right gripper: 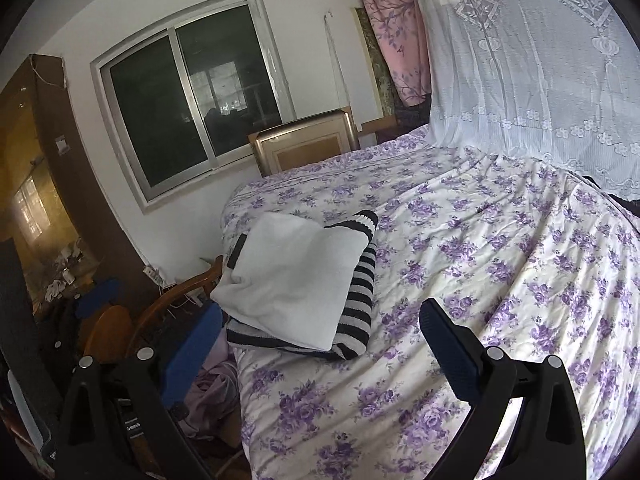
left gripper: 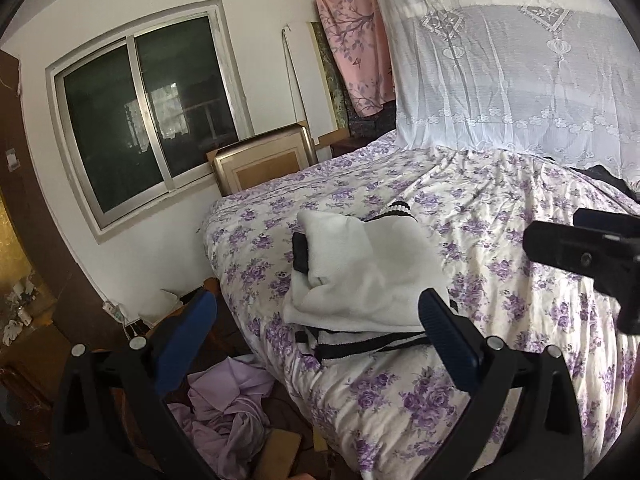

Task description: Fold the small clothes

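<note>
A folded white garment (left gripper: 360, 272) lies on top of a folded black-and-white striped garment (left gripper: 360, 346) near the left edge of the bed. My left gripper (left gripper: 318, 300) hovers just in front of this stack, open, with nothing between its blue pads. In the right wrist view the same white garment (right gripper: 296, 276) and striped garment (right gripper: 360, 300) sit ahead and to the left. My right gripper (right gripper: 322, 310) is open and empty above the sheet, near the stack's front right corner. Its black housing (left gripper: 580, 252) shows at the right of the left wrist view.
The bed (right gripper: 480, 260) has a cream sheet with purple flowers. A white lace net (left gripper: 500, 60) hangs over its far end. Beside the bed's left edge stand a wooden chair (right gripper: 168, 300) and a gold-framed panel (left gripper: 264, 164), and a lilac cloth (left gripper: 232, 412) lies on the floor.
</note>
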`<act>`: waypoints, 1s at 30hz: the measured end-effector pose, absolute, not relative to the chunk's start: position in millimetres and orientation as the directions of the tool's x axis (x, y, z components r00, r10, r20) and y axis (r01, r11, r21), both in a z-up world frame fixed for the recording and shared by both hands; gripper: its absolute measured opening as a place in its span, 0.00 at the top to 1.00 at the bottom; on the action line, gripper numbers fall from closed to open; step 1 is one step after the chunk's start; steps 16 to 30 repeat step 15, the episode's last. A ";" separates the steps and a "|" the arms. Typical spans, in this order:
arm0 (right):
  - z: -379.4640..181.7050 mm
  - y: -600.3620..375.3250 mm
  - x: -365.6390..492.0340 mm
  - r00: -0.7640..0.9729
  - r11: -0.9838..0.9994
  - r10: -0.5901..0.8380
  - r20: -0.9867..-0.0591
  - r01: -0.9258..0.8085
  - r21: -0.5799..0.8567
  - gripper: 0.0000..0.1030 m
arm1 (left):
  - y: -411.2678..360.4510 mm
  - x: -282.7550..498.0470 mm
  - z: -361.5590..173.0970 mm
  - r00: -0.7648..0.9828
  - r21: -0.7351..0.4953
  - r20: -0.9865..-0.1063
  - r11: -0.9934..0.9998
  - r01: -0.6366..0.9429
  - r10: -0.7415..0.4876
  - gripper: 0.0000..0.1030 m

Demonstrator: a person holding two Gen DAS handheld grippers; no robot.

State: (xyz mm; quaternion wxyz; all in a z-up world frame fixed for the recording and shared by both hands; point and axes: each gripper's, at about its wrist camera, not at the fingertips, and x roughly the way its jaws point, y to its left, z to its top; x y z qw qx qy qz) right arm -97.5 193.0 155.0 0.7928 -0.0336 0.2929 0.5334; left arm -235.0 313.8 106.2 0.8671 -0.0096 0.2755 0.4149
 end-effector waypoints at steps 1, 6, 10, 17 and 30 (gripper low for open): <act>154.0 193.8 -96.9 0.260 0.431 0.824 -0.503 -0.864 0.260 0.03 | 315.0 -236.5 106.8 0.510 0.205 -0.482 0.658 -0.725 0.712 0.04; 148.6 200.5 -96.8 0.252 0.432 0.816 -0.520 -0.863 0.260 0.03 | 322.3 -244.8 107.9 0.528 0.186 -0.451 0.655 -0.733 0.719 0.04; 143.9 207.9 -100.9 0.248 0.430 0.805 -0.539 -0.869 0.243 0.03 | 325.5 -243.1 106.9 0.509 0.178 -0.478 0.646 -0.742 0.716 0.04; 143.8 208.9 -103.0 0.246 0.428 0.805 -0.540 -0.871 0.241 0.03 | 331.8 -243.5 102.4 0.519 0.139 -0.509 0.660 -0.738 0.687 0.04; 143.8 208.9 -103.0 0.246 0.428 0.805 -0.540 -0.871 0.241 0.03 | 331.8 -243.5 102.4 0.519 0.139 -0.509 0.660 -0.738 0.687 0.04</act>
